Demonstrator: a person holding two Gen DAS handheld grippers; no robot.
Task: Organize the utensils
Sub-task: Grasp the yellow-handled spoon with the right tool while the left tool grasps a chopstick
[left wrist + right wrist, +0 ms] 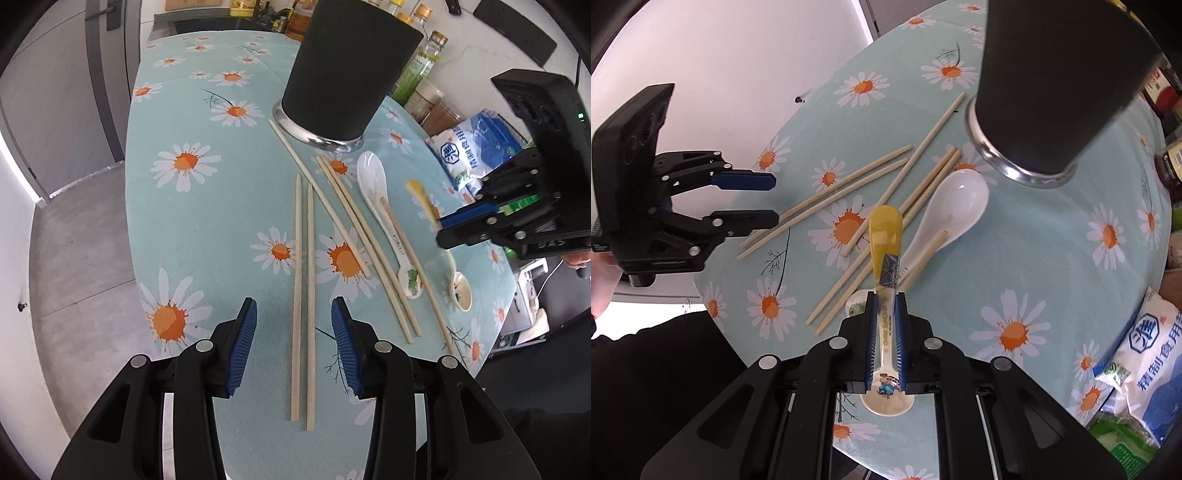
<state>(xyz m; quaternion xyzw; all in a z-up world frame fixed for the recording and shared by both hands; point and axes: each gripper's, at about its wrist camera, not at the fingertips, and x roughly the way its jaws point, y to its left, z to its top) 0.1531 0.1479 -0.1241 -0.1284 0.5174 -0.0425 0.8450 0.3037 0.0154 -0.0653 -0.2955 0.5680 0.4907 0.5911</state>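
Here, label by label:

Right gripper point(885, 325): clamped narrow on the handle of the yellow cartoon spoon point(886, 236); the pads are seen pressed on both sides of the stem, with the bowl behind the jaws and the yellow tail ahead of them.

Held spoon, handling: judged light, stiff and glossy, probably melamine or ceramic; a smooth, curved stem is likely to slip or swivel in the pads if the grip is loosened, and a drop onto the bench point(207, 206) could chip it.

Hold point: the flat middle of the stem is taken, which seems the steadiest place; the rounded bowl would offer little purchase.

Left gripper point(294, 332): held part open and empty, with nothing pressed by the pads; the near pair of chopsticks point(303, 295) is seen lying between and just ahead of its fingers.

Chopsticks, handling: judged thin, light and rigid, apt to roll; a pinch across both sticks near mid-length is advised.

White spoon point(956, 199): seen resting just ahead of the right gripper, with one chopstick tip lying in its bowl; it looks brittle and slick.

Black holder point(1052, 85): seen standing upright, further ahead of both grippers, beyond the scattered utensils; it is taken to be the destination.
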